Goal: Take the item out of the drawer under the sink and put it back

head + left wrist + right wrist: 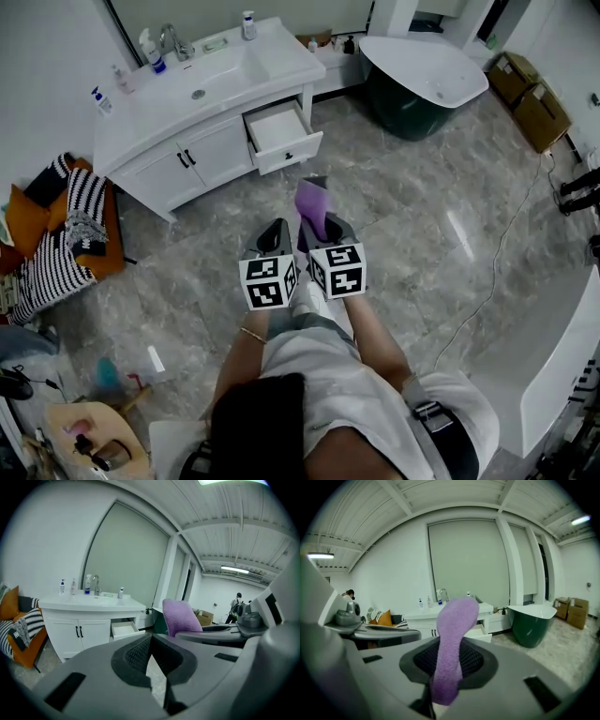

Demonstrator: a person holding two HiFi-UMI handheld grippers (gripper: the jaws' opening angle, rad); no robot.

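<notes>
While both grippers sit side by side low in the head view, above grey marble floor (422, 234), I note the following.

Right gripper (324, 228): jaws clamped on a purple cloth (312, 201). Its own view shows the cloth pinched between the black pads and standing up and forward past the tips, top end rounded. The pads press it from both sides.

Left gripper (274, 229): jaws closed tip to tip, nothing between them. Its own view shows the pads meeting in a point, with a sliver of floor visible behind them. The purple cloth appears at the right of that view, just beside this gripper.

Cloth location: in the right gripper, in the air over the floor, well apart from the drawer (281, 133).

Drawer: pulled out from the right end of the white cabinet (178, 164), under the counter and to the right of the sink (202, 80). White inside faces up. The two cabinet doors to its left are closed.

Surroundings: tap (172, 39) and several small bottles on the counter; a dark green bathtub (422, 80) to the right of the cabinet; cardboard boxes (530, 98) further right; striped and orange cushions (56, 239) at the left edge.
</notes>
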